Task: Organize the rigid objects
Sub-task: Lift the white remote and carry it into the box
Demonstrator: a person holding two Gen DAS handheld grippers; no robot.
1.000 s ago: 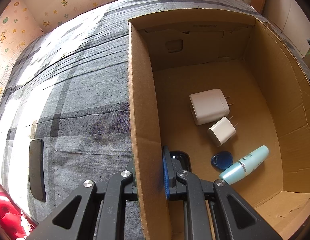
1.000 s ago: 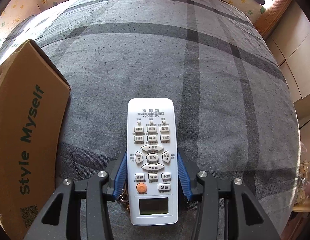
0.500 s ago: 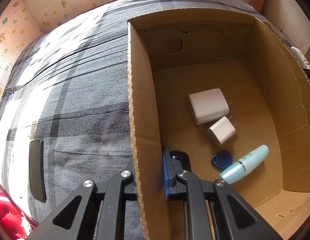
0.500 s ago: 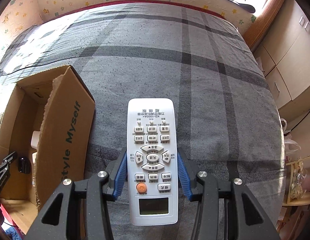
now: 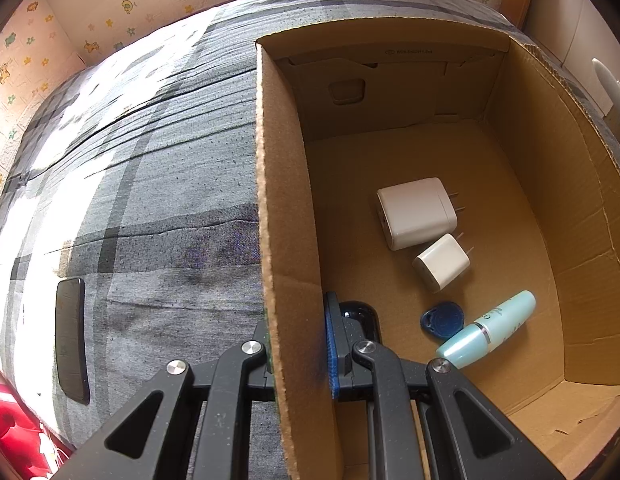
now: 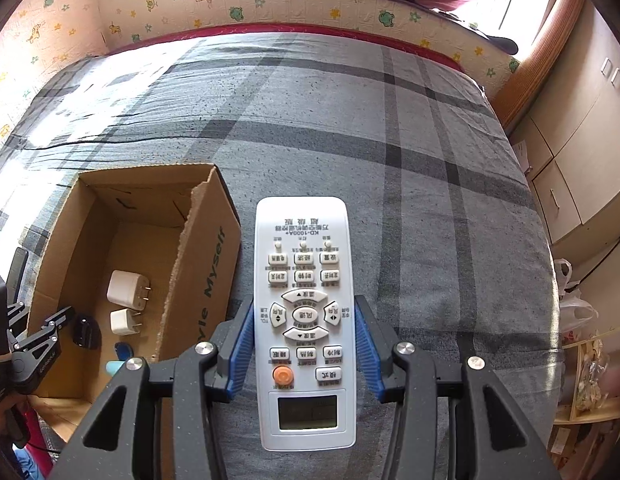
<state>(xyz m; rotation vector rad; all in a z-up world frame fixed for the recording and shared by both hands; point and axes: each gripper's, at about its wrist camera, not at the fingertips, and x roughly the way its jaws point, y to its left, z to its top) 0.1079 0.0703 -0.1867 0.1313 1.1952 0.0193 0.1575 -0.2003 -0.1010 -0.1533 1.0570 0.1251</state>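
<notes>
My right gripper (image 6: pixel 305 344) is shut on a white remote control (image 6: pixel 306 280), its blue pads pressing both long sides, held in the air above the grey plaid bed. Its tip (image 5: pixel 608 80) shows past the box's right wall in the left wrist view. An open cardboard box (image 5: pixel 286 200) stands on the bed, below and left of the remote (image 6: pixel 206 264). My left gripper (image 5: pixel 298 340) is shut on the box's left wall. Inside lie a large white charger (image 5: pixel 416 212), a small white charger (image 5: pixel 442 262), a blue key fob (image 5: pixel 442 320), a mint tube (image 5: pixel 486 330) and a black glossy object (image 5: pixel 360 316).
A black phone (image 5: pixel 72 344) lies on the bed left of the box. The grey plaid bedspread (image 6: pixel 430 160) stretches to a patterned wall pad at the back. Cupboards (image 6: pixel 570 168) and a shelf with bags stand to the right of the bed.
My right gripper has risen with the remote, so the box's inside now shows below it. The remote's tip has come into the left wrist view. The left gripper has kept still.
</notes>
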